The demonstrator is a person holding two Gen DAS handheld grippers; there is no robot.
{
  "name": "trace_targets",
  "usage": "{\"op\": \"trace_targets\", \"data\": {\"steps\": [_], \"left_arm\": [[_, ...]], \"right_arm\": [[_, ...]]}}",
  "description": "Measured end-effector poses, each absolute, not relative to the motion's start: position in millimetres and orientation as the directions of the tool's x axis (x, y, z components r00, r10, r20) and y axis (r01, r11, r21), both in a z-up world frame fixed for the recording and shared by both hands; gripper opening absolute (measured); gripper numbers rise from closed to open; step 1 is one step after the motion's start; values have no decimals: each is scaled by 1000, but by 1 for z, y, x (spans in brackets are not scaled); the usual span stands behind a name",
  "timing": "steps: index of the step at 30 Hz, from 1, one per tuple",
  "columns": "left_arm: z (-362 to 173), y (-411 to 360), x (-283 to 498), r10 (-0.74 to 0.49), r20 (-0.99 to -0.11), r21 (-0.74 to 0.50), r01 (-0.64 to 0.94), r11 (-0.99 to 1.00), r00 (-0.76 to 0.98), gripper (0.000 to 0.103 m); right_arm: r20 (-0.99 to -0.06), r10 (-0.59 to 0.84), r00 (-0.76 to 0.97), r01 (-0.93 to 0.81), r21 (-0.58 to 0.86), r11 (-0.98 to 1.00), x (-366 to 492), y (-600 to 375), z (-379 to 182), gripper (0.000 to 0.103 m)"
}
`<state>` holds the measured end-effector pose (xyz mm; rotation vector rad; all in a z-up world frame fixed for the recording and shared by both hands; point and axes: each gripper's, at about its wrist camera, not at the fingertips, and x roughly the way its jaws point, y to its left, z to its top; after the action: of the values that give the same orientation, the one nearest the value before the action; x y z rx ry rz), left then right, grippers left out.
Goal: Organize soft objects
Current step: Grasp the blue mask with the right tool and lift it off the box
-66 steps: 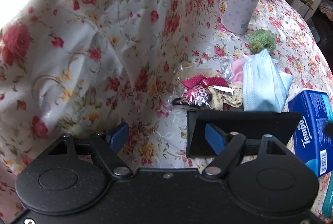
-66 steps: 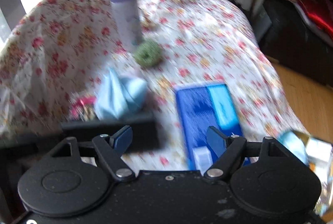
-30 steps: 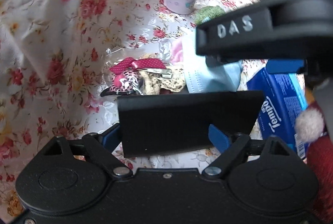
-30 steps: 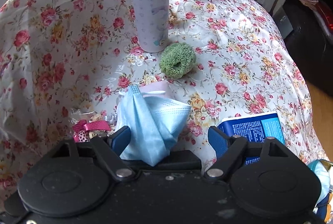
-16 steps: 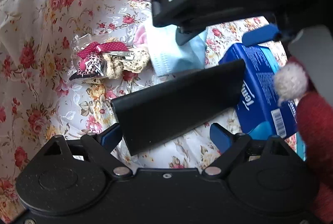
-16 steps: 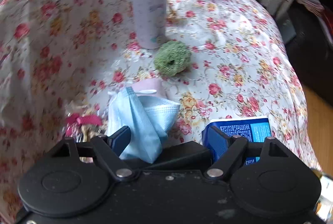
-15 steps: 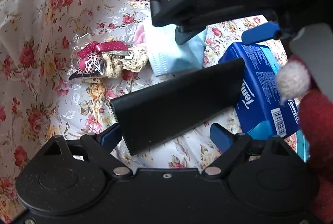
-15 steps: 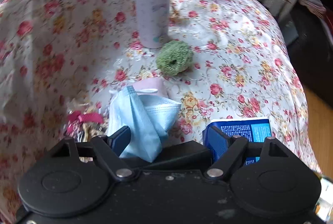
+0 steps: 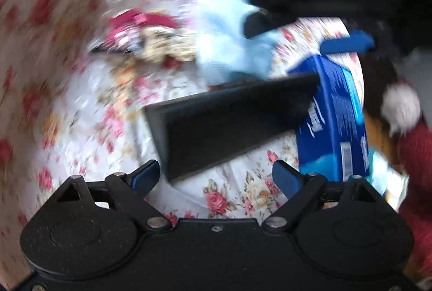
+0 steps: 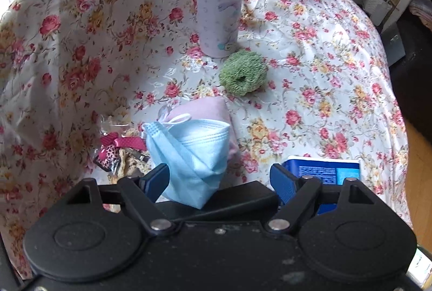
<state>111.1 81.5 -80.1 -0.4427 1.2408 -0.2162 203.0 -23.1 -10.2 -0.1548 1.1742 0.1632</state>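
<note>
Soft things are lying in a little heap on the flowery cloth (image 10: 310,53): a blue face mask (image 10: 194,156), a pink pouch (image 10: 205,108) peeking out behind it, some hair bows (image 10: 118,147) to its left, and a green fuzzy scrunchie (image 10: 243,73) farther back, just in front of a purple bottle (image 10: 218,2). A black box (image 9: 229,123) is sitting on the cloth in front of the heap, and a blue tissue pack (image 9: 332,123) is lying to its right.

It looks like the sorting is only starting, since none of the soft things are in the box yet. I think the step now is getting ready to pick up the mask.

The right gripper (image 10: 220,180) is pointing down at the mask. Its blue fingers are standing wide apart, and the bottom tip of the mask is sitting between them, but the pads are not squeezing it. Next it likely needs to go lower and pinch the mask gently, because the mask is floppy and may slip or drag the pouch along.

The left gripper (image 9: 216,177) is hovering just over the near edge of the box. Its fingers are wide apart too and are holding nothing. Its picture is blurry, so small things there are hard to tell.
</note>
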Motion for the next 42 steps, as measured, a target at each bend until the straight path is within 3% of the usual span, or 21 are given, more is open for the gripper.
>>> {"op": "trace_targets", "data": {"steps": [5,9,14,18,19,28,32,42], "left_arm": [[-60,111,89,-133,-874,-312,-329,891,468,87],[-46,109,80,-45,-845,-261,-337,905,533,87],[-36,106,75,-52,-822,-289,-337,896,567,87],[-37,104,77,-52,-827,-283,-334,899,559,87],[-38,102,79,-51,-826,-281,-331,901,561,87],[-22,124,103,-72,-815,-282,-286,916,574,88],[-21,126,131,-62,-840,-199,-200,959,539,88],[-41,104,182,-43,-885,-83,-66,994,463,87]], "right_arm": [[-938,74,340,-236,-9,972,212,-12,-18,83],[-950,79,301,-226,9,974,223,-4,-28,83],[-955,84,285,-211,23,977,225,4,-38,81],[-961,75,267,-219,15,976,222,6,-40,46],[-960,82,267,-220,22,975,221,5,-38,44],[-902,153,403,-110,118,987,197,-40,17,43],[-872,175,457,-58,167,984,166,-70,41,44],[-876,192,442,-7,211,977,87,-97,22,45]]}}
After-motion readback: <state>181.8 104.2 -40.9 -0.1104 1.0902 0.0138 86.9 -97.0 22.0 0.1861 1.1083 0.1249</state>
